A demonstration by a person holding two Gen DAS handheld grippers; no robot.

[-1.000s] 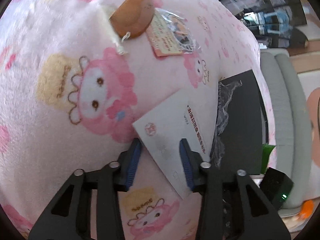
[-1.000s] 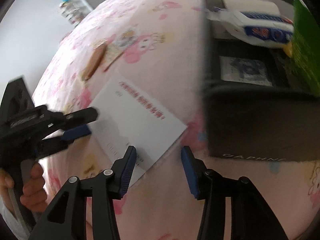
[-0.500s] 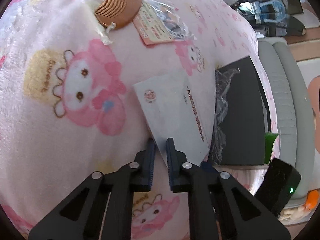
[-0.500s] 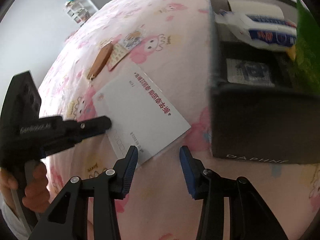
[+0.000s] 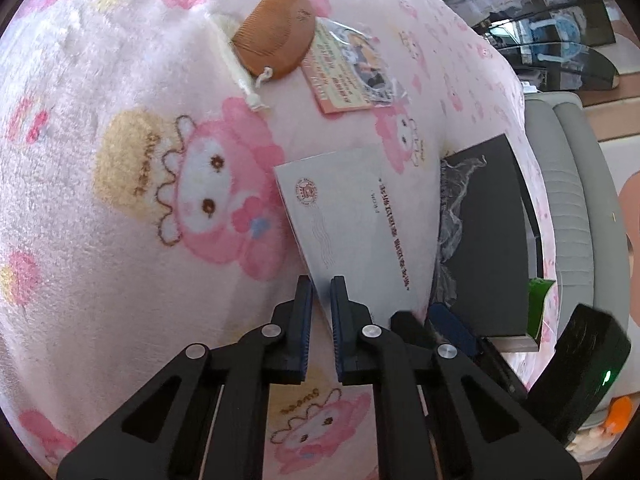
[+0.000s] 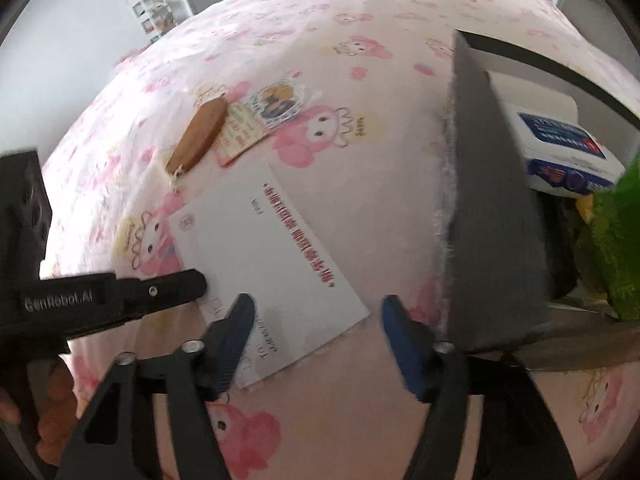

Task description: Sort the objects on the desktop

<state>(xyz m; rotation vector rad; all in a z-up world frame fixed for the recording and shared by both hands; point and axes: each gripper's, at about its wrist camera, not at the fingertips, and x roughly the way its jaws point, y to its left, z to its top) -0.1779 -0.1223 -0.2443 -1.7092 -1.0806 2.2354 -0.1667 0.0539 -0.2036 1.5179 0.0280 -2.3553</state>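
Nice, a second ago your left gripper [image 5: 321, 298] was spread around the envelope [image 5: 356, 224], now it's pinching the near edge, so it's ready to lift toward the black box [image 6: 496, 208], right gripper [image 6: 316, 334] wide open nearby.

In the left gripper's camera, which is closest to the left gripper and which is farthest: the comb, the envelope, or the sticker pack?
From the left gripper:
1. Envelope, its near edge pinched between the fingers.
2. Sticker pack, farther up, right of the comb.
3. Comb, top centre; nearly level with the pack, so the ranking is loose.
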